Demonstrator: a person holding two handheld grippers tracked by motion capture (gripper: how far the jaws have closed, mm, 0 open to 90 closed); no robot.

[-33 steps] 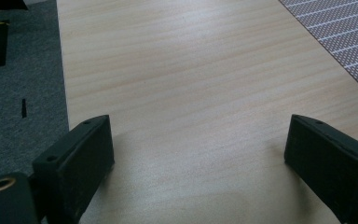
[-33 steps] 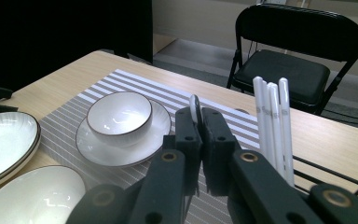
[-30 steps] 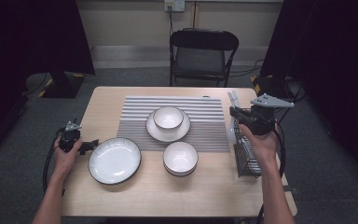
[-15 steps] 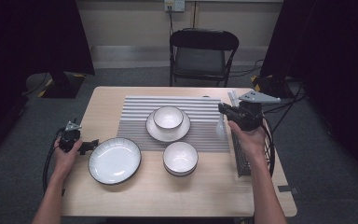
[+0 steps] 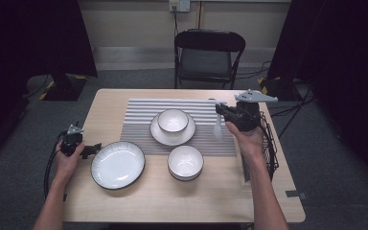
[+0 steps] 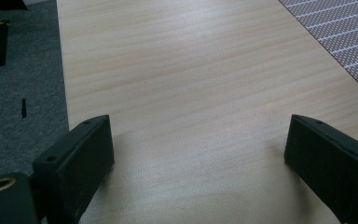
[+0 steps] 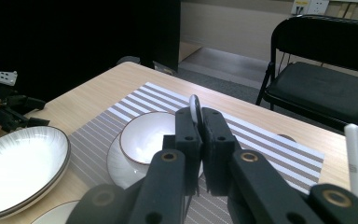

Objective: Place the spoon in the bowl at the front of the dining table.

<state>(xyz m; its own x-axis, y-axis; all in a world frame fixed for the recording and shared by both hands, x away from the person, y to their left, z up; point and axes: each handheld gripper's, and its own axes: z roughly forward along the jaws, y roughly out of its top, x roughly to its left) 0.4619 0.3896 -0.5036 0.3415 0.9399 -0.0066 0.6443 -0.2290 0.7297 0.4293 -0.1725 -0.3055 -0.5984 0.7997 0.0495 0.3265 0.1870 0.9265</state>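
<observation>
High view: right gripper (image 5: pixel 219 114) clamped on a white spoon (image 5: pixel 217 129) hanging over the striped mat's (image 5: pixel 139 112) right edge, likely carrying toward the bowl on the saucer (image 5: pixel 173 120), needing gentle lowering; left gripper (image 5: pixel 94 148) open, empty, resting on the worktop (image 5: pixel 172 201).
</observation>
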